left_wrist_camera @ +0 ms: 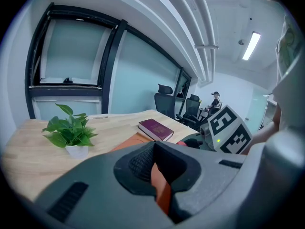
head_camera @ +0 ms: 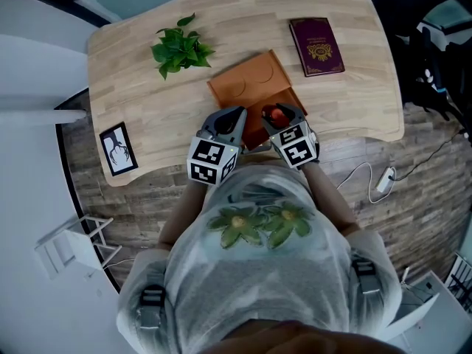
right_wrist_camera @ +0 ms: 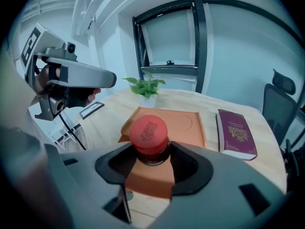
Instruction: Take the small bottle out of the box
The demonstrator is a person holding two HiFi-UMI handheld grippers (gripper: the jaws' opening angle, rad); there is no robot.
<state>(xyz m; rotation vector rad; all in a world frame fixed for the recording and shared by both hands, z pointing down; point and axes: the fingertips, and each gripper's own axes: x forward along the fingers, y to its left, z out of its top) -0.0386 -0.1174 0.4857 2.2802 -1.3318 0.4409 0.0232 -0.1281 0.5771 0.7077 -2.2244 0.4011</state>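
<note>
Two tools pinch: right tool (right_wrist_camera: pixel 151 160) the small bottle (right_wrist_camera: pixel 148 132) (red-capped), left tool (left_wrist_camera: pixel 155 175) the box (head_camera: pixel 251 83).

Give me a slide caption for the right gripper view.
Right gripper jaws clamp the red-capped small bottle at the orange box, maroon book and plant behind.

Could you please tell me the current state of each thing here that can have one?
box: open, lid laid flat
small bottle: capped, upright, in or just above the box
left hand-held gripper: shut on the box edge
right hand-held gripper: shut on the small bottle
maroon booklet: closed, lying flat
potted plant: upright
</note>
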